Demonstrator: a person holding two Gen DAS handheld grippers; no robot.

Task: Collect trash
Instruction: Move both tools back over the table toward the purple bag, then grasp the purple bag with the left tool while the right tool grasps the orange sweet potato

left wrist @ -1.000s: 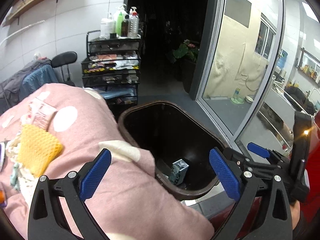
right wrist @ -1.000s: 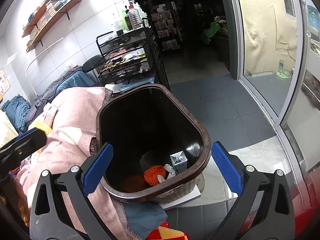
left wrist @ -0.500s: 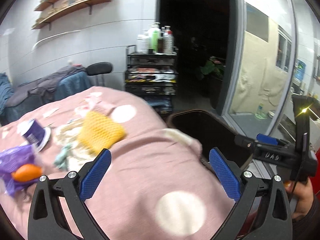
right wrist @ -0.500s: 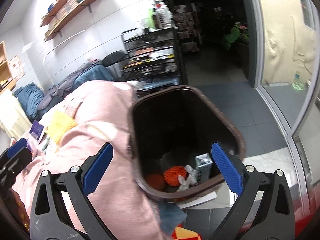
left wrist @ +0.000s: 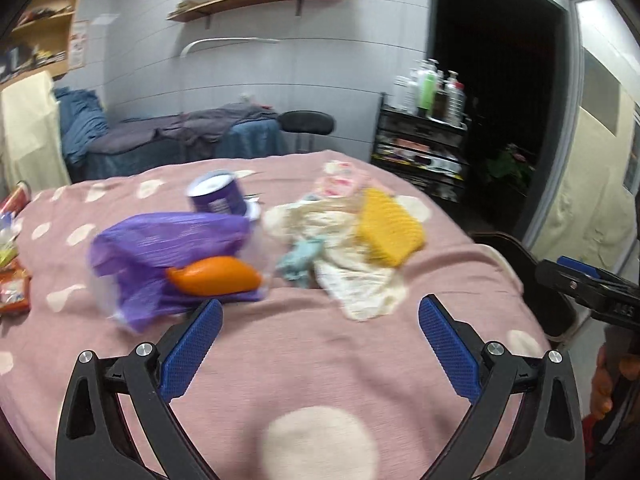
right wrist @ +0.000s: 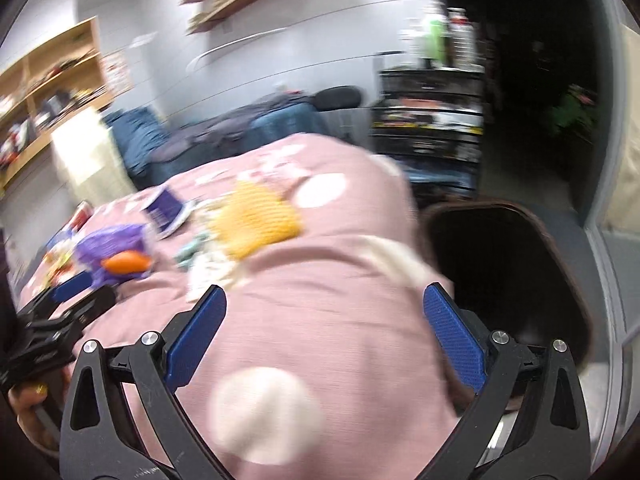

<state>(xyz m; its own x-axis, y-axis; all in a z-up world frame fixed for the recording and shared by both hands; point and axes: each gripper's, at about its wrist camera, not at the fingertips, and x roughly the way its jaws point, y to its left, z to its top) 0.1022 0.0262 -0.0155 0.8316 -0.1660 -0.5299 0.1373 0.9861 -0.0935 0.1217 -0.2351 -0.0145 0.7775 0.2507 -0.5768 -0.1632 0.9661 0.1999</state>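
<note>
Trash lies on a pink spotted blanket (left wrist: 320,344): a purple plastic bag (left wrist: 160,240) with an orange piece (left wrist: 214,278), a purple cup (left wrist: 218,196), a yellow foam net (left wrist: 388,234), and crumpled pale paper (left wrist: 352,280). My left gripper (left wrist: 320,338) is open and empty, above the blanket just short of the bag. My right gripper (right wrist: 324,328) is open and empty over the blanket. The dark brown bin (right wrist: 508,264) stands at the blanket's right edge. The net (right wrist: 256,220) and bag (right wrist: 116,256) show blurred in the right wrist view.
A black rolling cart (left wrist: 424,148) with bottles stands behind the bed, next to a dark doorway. Blue and grey clothes (left wrist: 168,136) lie on a couch at the back wall. Snack packets (left wrist: 12,280) lie at the blanket's left edge.
Both grippers have swung left, away from the bin and toward the trash on the blanket. Both stay open and empty.
</note>
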